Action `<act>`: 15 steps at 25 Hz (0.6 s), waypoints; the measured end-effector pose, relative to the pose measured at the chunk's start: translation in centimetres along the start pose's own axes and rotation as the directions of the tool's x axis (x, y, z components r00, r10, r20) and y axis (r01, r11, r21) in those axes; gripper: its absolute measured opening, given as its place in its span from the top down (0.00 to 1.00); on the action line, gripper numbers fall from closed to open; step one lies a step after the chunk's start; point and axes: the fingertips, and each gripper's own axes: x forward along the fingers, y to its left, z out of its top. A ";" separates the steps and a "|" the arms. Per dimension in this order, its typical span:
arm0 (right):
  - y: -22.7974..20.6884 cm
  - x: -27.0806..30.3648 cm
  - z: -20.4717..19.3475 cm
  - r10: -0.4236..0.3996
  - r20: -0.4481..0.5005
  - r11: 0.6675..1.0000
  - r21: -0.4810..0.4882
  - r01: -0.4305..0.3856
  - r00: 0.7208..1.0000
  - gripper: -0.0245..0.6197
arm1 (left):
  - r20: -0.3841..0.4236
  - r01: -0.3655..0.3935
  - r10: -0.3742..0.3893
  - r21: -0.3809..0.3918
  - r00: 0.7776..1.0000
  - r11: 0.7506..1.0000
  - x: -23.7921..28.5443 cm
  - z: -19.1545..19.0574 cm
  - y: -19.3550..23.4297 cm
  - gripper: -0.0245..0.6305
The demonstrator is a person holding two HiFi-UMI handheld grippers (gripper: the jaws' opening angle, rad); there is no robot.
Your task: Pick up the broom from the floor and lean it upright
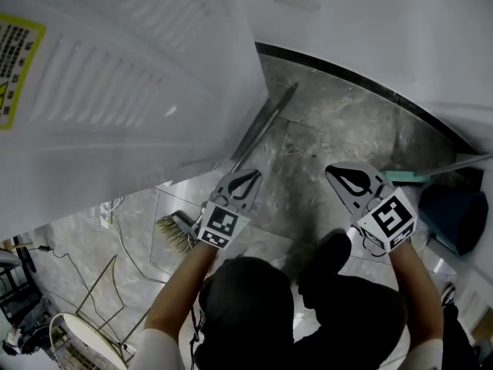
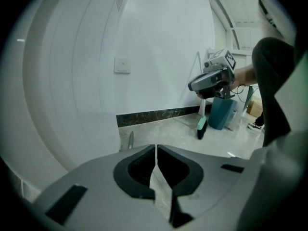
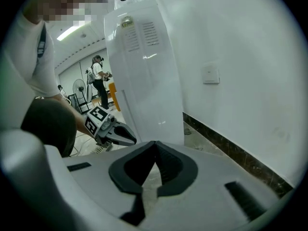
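Note:
The broom lies on the grey marble floor beside the white cabinet. Its grey handle (image 1: 266,126) runs up and to the right, and its straw bristles (image 1: 173,232) show at the lower left. My left gripper (image 1: 253,176) hovers over the middle of the handle with its jaws shut and empty. The handle's far tip (image 2: 130,139) peeks out beyond that left gripper (image 2: 156,148). My right gripper (image 1: 331,170) hangs to the right of the broom over bare floor, also shut and empty. In its own view the right gripper (image 3: 155,146) sees the left gripper (image 3: 113,134) and the bristles (image 3: 98,149).
A tall white standing air conditioner (image 1: 115,91) fills the left. A white wall with black skirting (image 1: 347,72) runs behind. A teal brush (image 1: 408,177) and a dark bin (image 1: 454,218) stand at the right. A fan (image 1: 73,345) and cables (image 1: 115,241) lie at the lower left. A person (image 3: 98,78) stands far off.

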 end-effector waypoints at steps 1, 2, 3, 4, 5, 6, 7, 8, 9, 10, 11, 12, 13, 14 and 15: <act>0.2 0.5 -0.3 0.003 0.000 1.000 0.004 -0.003 1.000 0.96 | -0.012 -0.006 0.006 0.005 1.000 1.000 0.3 -0.9 0.3 0.94; 0.3 0.9 -0.6 0.007 -0.002 1.000 0.011 -0.007 1.000 0.96 | -0.025 -0.011 0.011 0.008 1.000 1.000 0.6 -1.9 0.6 0.94; 0.5 1.3 -1.0 0.012 -0.005 1.000 0.018 -0.012 1.000 0.96 | -0.038 -0.014 0.015 0.007 0.999 1.000 0.9 -2.8 0.9 0.94; 0.7 1.6 -1.5 0.017 -0.011 1.000 0.023 -0.017 1.000 0.96 | -0.050 -0.018 0.018 0.002 0.999 1.000 1.1 -3.8 1.1 0.94; 1.0 1.9 -2.0 0.023 -0.017 0.999 0.028 -0.023 1.000 0.96 | -0.062 -0.024 0.023 -0.006 0.998 1.000 1.1 -4.7 1.2 0.94; 1.3 2.1 -2.5 0.029 -0.022 0.999 0.033 -0.028 0.999 0.96 | -0.074 -0.031 0.030 -0.015 0.997 0.999 1.0 -5.7 1.4 0.94; 1.5 2.4 -3.1 0.034 -0.027 0.999 0.038 -0.033 0.999 0.96 | -0.086 -0.040 0.038 -0.025 0.996 0.999 0.8 -6.7 1.7 0.94; 1.8 2.8 -3.5 0.041 -0.031 0.998 0.042 -0.040 0.999 0.96 | -0.099 -0.049 0.045 -0.034 0.994 0.998 0.6 -7.8 2.0 0.94; 2.1 3.2 -4.0 0.048 -0.035 0.998 0.043 -0.046 0.998 0.96 | -0.115 -0.057 0.052 -0.042 0.992 0.997 0.4 -8.8 2.3 0.94; 2.3 3.6 -4.3 0.055 -0.039 0.998 0.043 -0.053 0.998 0.96 | -0.131 -0.064 0.057 -0.051 0.990 0.997 0.2 -9.9 2.7 0.94; 2.5 4.0 -4.6 0.061 -0.043 0.997 0.043 -0.059 0.997 0.96 | -0.146 -0.069 0.060 -0.061 0.988 0.996 0.1 -10.9 3.0 0.94; 2.7 4.4 -4.8 0.067 -0.044 0.997 0.044 -0.065 0.997 0.96 | -0.160 -0.072 0.060 -0.070 0.985 0.995 0.0 -11.7 3.3 0.94; 2.9 4.8 -5.0 0.072 -0.044 0.996 0.046 -0.070 0.996 0.96 | -0.174 -0.073 0.058 -0.080 0.983 0.994 0.0 -12.6 3.5 0.92; 3.1 5.2 -5.2 0.077 -0.044 0.996 0.048 -0.075 0.996 0.96 | -0.186 -0.076 0.059 -0.088 0.981 0.993 0.0 -13.3 3.8 0.83; 3.2 5.7 -5.4 0.082 -0.047 0.996 0.049 -0.080 0.996 0.96 | -0.196 -0.082 0.061 -0.097 0.979 0.992 0.0 -13.9 4.1 0.81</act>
